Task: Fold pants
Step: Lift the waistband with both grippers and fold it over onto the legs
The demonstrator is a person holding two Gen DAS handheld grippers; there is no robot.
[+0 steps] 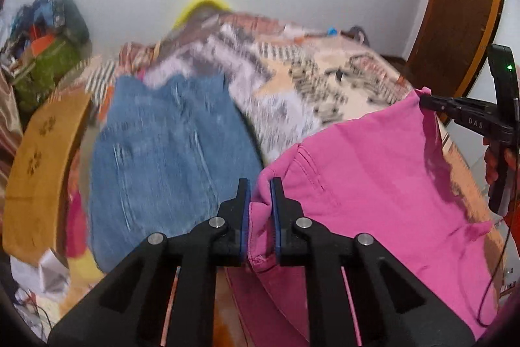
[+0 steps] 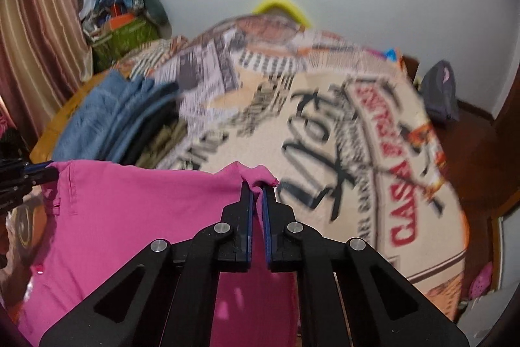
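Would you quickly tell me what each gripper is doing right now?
Left gripper: shut on the pink pants.
Right gripper: shut on the pink pants' other corner.

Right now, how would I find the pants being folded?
Look at the bed with the newspaper-print bedspread. At its near edge, two black tools, the left tool and the right tool, pinch one cloth by its top edge. Those are the pink pants: bright pink, unlike the blue jeans beside them.
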